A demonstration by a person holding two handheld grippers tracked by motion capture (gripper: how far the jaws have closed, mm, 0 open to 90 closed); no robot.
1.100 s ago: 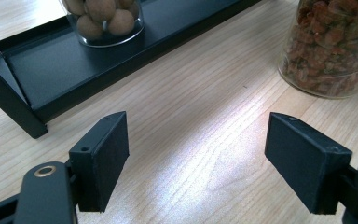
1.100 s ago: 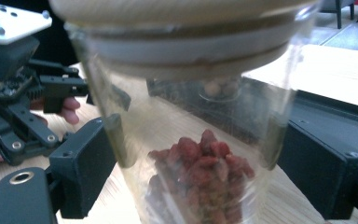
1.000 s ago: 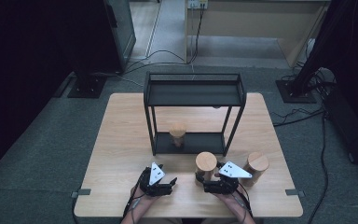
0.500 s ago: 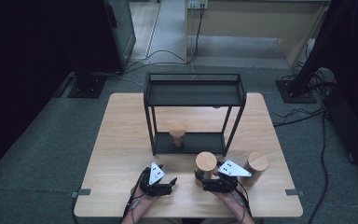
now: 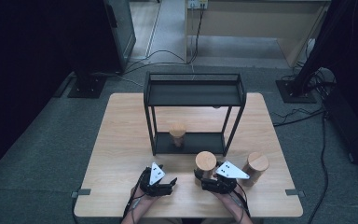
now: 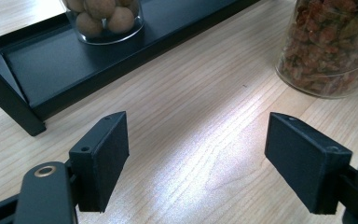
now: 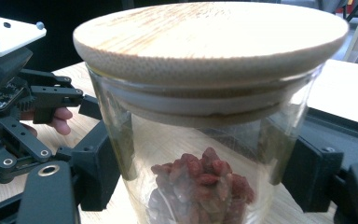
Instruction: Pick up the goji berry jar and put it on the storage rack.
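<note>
**Glass jar stands between the right jaws, left jaws wide over bare bench**

In the right gripper view the glass jar [image 7: 205,154] stands between the two black jaws, one jaw on each side of its wall at mid-height. The pads lie close against the glass, but whether they press it cannot be told. From above, the right gripper [image 5: 213,183] sits at the near edge of the bench [image 5: 121,140] with this jar [image 5: 205,164] just ahead of its grey plate.

The jar is upright, its long axis vertical, its round bamboo lid [image 7: 209,35] on top and level. The wall is clear glass. Reddish dried pieces fill only the lower part, and the upper part shows empty through the glass.

The left gripper [image 5: 161,186] rests on the near edge of the bench, to the left of the jar and apart from it. In the left gripper view its jaws stand wide apart with only bare wood grain between them. The person's fingers [image 7: 58,119] show behind that gripper in the right gripper view.

A second lidded jar [image 5: 255,169] stands upright on the bench to the right of the right gripper, near it. A black metal rack [image 5: 193,88] stands mid-bench, and a third jar [image 5: 177,135] holding round brown balls sits upright on its lower shelf. The left gripper view shows that shelf jar [image 6: 103,18] at upper left and the base of the jar of reddish pieces [image 6: 333,46] at upper right, beyond the right-hand jaw.
</note>
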